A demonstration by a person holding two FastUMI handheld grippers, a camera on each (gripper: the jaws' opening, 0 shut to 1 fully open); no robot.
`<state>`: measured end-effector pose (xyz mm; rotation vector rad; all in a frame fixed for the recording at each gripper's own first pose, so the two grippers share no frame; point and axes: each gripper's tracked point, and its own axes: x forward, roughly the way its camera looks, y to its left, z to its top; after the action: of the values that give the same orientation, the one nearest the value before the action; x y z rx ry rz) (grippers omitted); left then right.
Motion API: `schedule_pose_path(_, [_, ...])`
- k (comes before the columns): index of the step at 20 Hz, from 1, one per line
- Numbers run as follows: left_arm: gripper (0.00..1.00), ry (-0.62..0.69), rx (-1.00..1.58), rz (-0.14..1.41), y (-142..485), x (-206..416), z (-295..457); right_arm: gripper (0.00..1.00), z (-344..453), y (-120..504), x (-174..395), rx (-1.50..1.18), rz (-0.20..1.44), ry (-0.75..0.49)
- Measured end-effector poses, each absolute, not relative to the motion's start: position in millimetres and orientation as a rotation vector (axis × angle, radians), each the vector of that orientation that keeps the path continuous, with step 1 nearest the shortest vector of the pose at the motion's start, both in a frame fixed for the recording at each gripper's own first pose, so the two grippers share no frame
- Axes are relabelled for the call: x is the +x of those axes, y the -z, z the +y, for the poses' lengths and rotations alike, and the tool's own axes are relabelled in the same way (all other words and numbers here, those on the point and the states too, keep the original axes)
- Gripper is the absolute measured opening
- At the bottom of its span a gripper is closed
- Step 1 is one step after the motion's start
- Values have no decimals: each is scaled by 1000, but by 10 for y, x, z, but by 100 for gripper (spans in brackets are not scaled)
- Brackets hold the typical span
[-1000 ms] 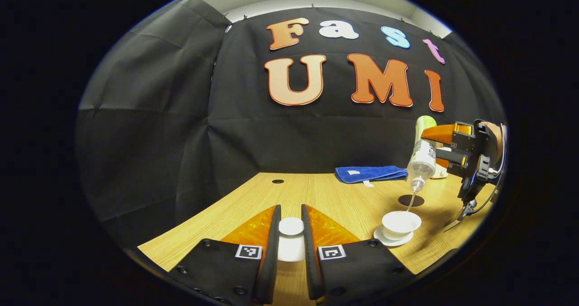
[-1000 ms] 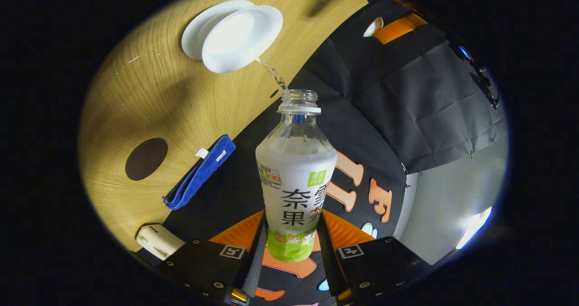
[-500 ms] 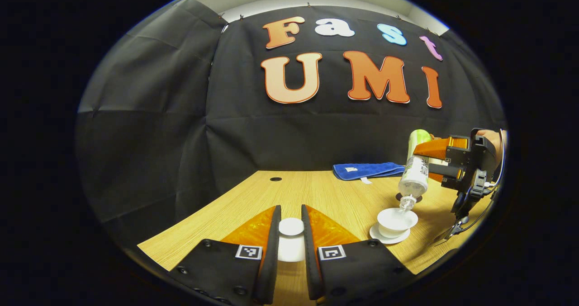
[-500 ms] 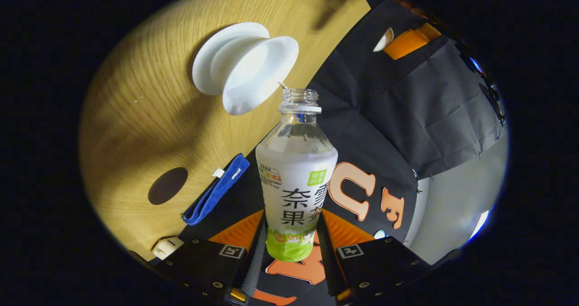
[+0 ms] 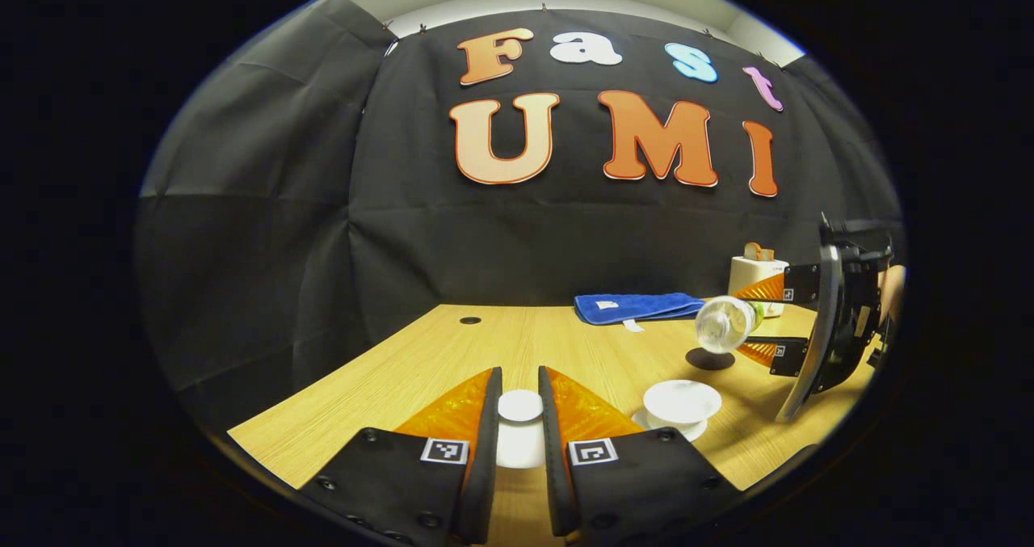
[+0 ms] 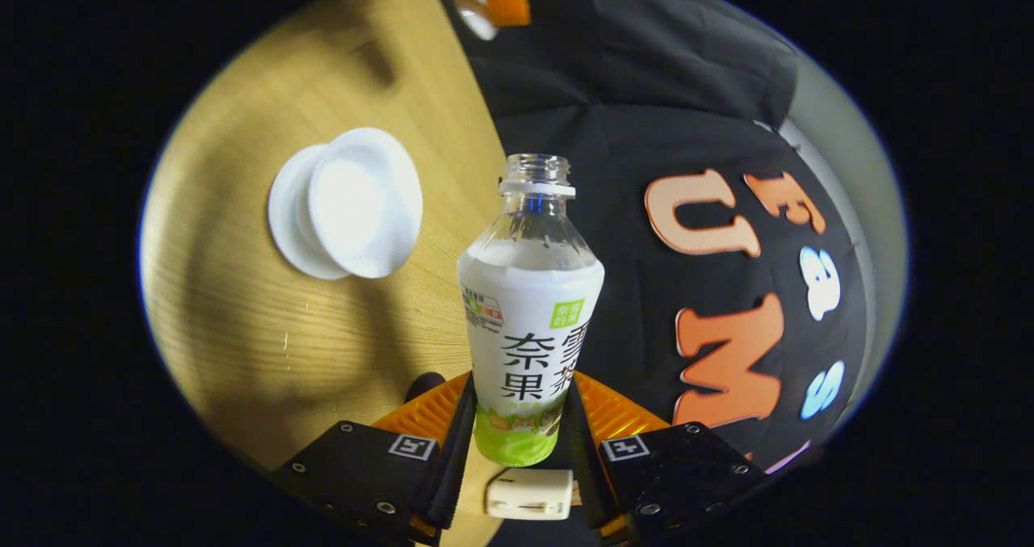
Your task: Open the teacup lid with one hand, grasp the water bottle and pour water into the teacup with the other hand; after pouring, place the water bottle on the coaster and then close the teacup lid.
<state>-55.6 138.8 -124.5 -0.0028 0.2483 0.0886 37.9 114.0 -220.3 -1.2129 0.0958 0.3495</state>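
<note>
The left gripper [image 5: 519, 442] is clamped on the lid [image 5: 519, 406], held above the table [image 5: 420, 369]. The right gripper [image 6: 517, 442] grips the bottle [image 6: 529, 305] at its lower body, both fingers pressing. In the left gripper view the bottle [image 5: 725, 324] lies about level, its mouth toward the camera, above and just right of the open cup [image 5: 681, 401] on its saucer [image 5: 693, 430]. The dark coaster [image 5: 709, 359] lies beyond the cup, under the bottle. A blue cloth [image 5: 638, 306] lies farther back.

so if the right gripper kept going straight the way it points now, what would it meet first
Probably the booth wall. The right gripper holds the water bottle, whose open mouth aims past the table edge at the cloth. The teacup sits off to one side, though depth is unclear.
</note>
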Motion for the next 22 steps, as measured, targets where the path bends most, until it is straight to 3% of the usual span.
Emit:
schedule_pose_path(4, [31, -67, -19, 245, 1215, -512, 1207, 61, 885, 1856, 468, -866, 119, -282])
schedule_pose_path(11, [30, -36, -11, 205, 1043, -400, 923, 60, 620, 1551, 615, -535, 86, -195])
schedule_pose_path(22, [30, -20, -65, 192, 1064, -422, 589, 60, 687, 1907, 774, -109, 137, -226])
